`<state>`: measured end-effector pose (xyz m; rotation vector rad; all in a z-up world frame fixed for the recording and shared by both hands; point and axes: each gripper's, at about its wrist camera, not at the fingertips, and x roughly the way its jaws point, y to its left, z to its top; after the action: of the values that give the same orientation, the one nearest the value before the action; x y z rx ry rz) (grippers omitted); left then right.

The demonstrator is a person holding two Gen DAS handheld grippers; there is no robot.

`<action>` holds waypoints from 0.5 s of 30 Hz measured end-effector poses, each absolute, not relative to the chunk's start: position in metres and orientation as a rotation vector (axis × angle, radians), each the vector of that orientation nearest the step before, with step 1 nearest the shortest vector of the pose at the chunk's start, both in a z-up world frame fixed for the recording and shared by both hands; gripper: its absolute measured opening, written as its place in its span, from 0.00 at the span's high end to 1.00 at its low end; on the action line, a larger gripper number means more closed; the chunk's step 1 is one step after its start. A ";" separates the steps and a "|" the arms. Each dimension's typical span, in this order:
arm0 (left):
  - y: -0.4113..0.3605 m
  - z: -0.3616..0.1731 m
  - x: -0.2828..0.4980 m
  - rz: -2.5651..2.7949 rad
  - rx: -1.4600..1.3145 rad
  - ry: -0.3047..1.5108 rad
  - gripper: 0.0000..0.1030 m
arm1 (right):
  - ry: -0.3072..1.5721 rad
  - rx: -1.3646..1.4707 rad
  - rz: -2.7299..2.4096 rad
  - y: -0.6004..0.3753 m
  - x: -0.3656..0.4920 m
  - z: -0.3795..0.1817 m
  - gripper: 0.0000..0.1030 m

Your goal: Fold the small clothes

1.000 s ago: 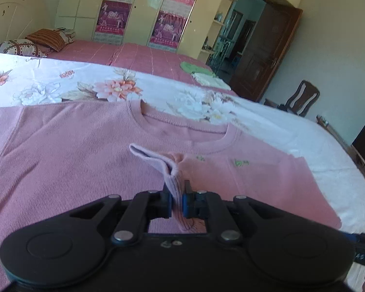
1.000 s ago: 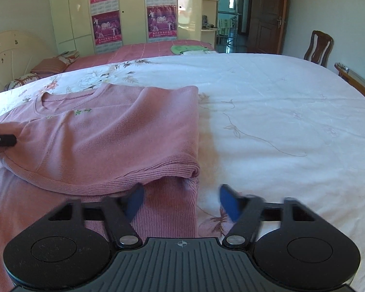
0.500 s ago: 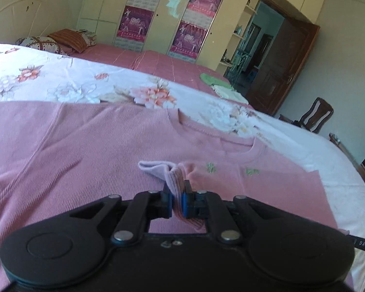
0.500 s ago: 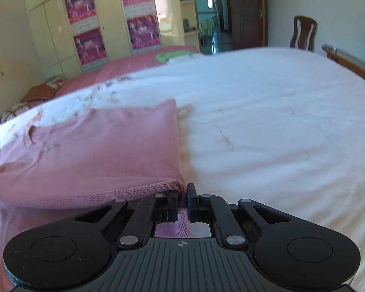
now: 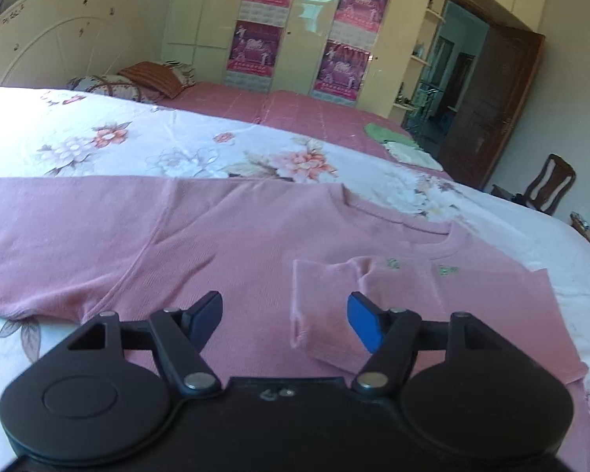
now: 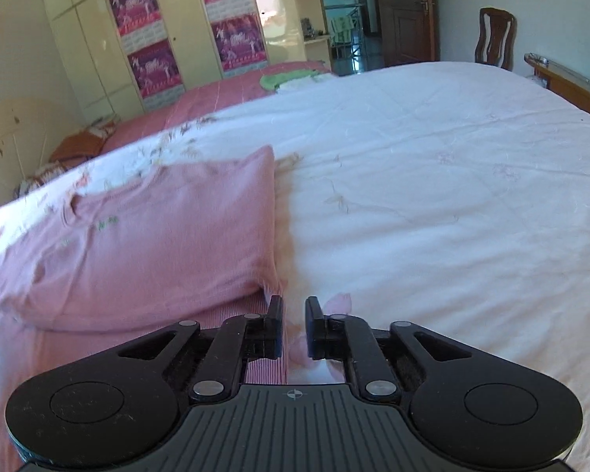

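Observation:
A pink knit sweater [image 5: 224,236] lies flat on the bed, neck toward the far side. Its right sleeve is folded in over the chest, with the cuff [image 5: 314,299] lying between my left fingers. My left gripper [image 5: 285,314] is open and empty just above the cuff. In the right wrist view the folded side of the sweater [image 6: 169,228] lies left of my right gripper [image 6: 294,324]. Its jaws stand slightly apart with nothing between them, just off the sweater's folded corner.
The white floral bedspread [image 6: 432,196] stretches wide to the right. A second bed with a pink cover [image 5: 295,114] and green and white cloths [image 5: 393,143] lies behind. A wooden chair [image 5: 550,185] and a bed rail [image 6: 562,78] stand at the right.
My left gripper opened and let go of the sleeve cuff, which now lies on the chest. My right gripper shut at the sweater's folded edge, then parted slightly and came off it.

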<state>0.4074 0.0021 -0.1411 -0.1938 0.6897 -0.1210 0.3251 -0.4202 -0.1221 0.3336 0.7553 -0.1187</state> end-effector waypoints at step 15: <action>-0.052 -0.183 0.465 -0.198 -0.156 0.767 0.40 | 0.806 0.394 -0.109 -0.435 0.497 -0.152 0.70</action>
<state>0.4652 -0.0516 -0.1834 -0.1564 0.7674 -0.1982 0.4966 -0.4347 -0.1516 0.3944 0.8059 -0.1088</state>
